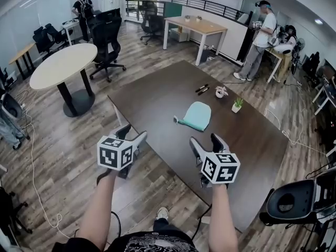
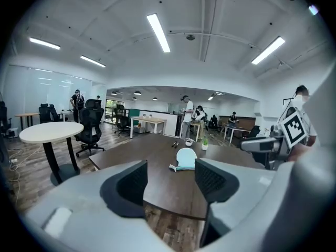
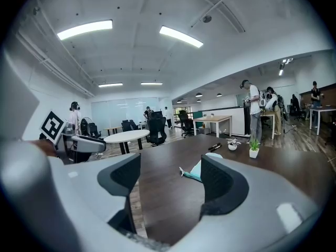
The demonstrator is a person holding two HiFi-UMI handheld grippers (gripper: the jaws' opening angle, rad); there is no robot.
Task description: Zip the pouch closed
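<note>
The left gripper (image 1: 132, 134) and right gripper (image 1: 206, 140) are held at the near edge of the dark brown wooden table (image 1: 157, 93), jaws spread, nothing between them. The flat pale-teal fabric pouch (image 1: 196, 115) lies at 12 o'clock, well apart from both. The pouch should be pinned by one gripper while the small tab (image 1: 177, 121) at its 9 o'clock corner, presumably the pull, is pinched and drawn steadily.

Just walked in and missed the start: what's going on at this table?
A person holds the left tongs and right tongs near the front edge of the dark brown table, both open and empty. The light teal fabric pouch lies ahead of them on the table, untouched; zipping has not begun.
</note>
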